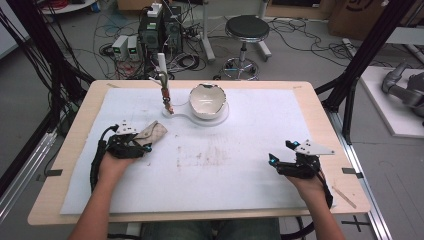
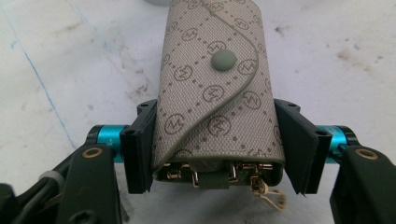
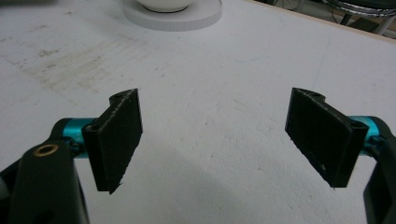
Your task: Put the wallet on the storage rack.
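Observation:
A beige patterned key pouch with a round snap button is clamped between the jaws of my left gripper; gold key hooks poke out of its near end. In the high view the key pouch sticks out of my left gripper at the left of the white mat. My right gripper is open above bare mat, nothing between its jaws. It sits at the mat's right side, as my right gripper shows in the high view.
A white bowl on a white stand sits at the mat's far middle, with a thin upright holder beside it. The stand's base lies ahead of my right gripper. The wooden table edge runs close by on the right.

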Motion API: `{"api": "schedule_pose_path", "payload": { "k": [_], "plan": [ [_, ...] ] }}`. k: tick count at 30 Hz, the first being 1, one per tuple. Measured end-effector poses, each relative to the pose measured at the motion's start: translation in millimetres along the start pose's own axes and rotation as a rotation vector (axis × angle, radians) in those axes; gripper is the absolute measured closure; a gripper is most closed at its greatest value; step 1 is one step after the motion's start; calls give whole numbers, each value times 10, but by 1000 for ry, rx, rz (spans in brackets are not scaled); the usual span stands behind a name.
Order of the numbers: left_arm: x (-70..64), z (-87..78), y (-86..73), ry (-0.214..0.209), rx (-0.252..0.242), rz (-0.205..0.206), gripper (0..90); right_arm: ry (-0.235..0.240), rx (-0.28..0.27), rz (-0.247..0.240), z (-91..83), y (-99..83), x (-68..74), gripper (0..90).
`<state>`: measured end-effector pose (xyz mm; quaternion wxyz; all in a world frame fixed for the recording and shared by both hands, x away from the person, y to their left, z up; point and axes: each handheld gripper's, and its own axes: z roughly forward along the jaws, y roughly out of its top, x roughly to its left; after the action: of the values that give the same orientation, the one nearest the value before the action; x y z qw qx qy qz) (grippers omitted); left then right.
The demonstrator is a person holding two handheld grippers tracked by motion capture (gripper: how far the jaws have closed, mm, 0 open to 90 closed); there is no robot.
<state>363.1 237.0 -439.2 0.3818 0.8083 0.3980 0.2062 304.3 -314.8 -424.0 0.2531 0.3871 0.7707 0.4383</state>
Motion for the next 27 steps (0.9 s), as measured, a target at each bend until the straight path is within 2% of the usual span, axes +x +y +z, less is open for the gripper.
{"api": "schedule_pose_path", "payload": {
  "k": [9,17,24,27],
  "plan": [
    [-183,-166,223,-31,-57,53,369,25,4,-13,78,22,23,193],
    [-368,-118,501,-65,-57,114,369,37,6,-24,122,43,15,192],
    [-449,-74,797,-79,-58,147,369,41,-1,-1,101,20,-31,192],
    [-465,-51,927,-76,-54,161,369,41,4,-8,113,17,-31,193]
  ]
}}
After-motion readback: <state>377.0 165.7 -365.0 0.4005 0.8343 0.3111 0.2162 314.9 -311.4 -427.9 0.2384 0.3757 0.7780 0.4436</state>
